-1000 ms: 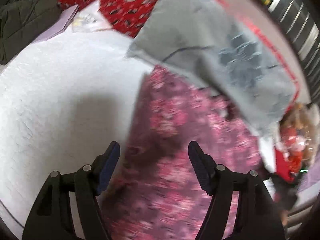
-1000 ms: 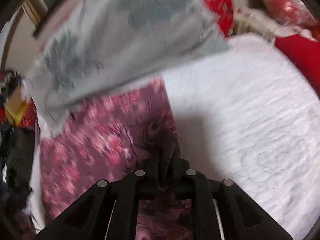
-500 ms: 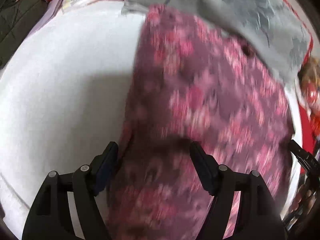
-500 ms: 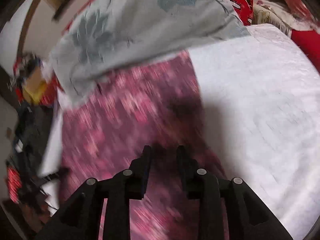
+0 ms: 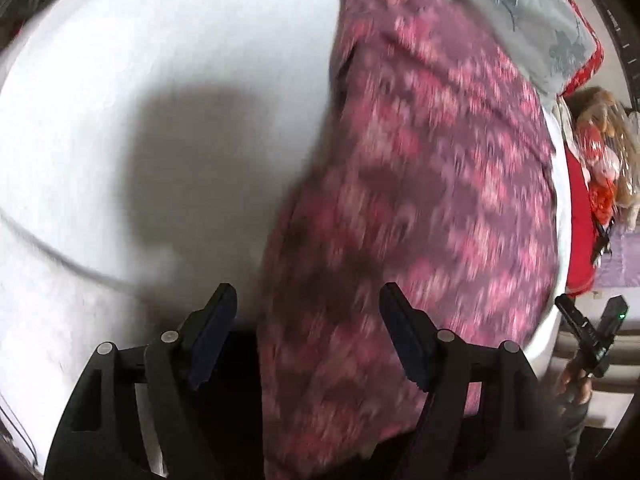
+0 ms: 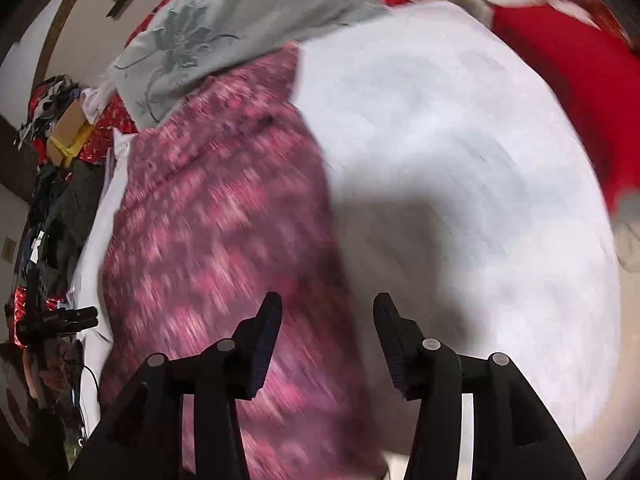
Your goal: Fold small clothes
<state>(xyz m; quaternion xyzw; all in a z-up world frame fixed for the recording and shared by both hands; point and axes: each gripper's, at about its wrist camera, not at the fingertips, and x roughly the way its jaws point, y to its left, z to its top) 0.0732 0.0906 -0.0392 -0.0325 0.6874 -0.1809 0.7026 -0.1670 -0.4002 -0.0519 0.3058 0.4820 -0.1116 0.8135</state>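
A pink and purple flowered garment [image 5: 420,184] lies spread on the white bed cover [image 5: 152,80], blurred by motion. My left gripper [image 5: 308,320] hangs open above its near left edge, touching nothing. In the right wrist view the same garment [image 6: 208,224] fills the left half. My right gripper [image 6: 326,320] is over its right edge with jaws opening; the cloth lies below the pads, not pressed by them. The right gripper [image 5: 592,316] also shows small at the far right of the left wrist view.
A grey flowered pillow [image 6: 224,28] lies across the garment's far end. A red blanket [image 6: 560,80] borders the bed on the right. Dark clothes and boxes [image 6: 56,184] are piled at the left, and a doll [image 5: 600,140] lies beyond the bed.
Both grippers have drawn back toward the near end of the garment. The right gripper, shut on the cloth before, has opened and let it go. The left stayed open.
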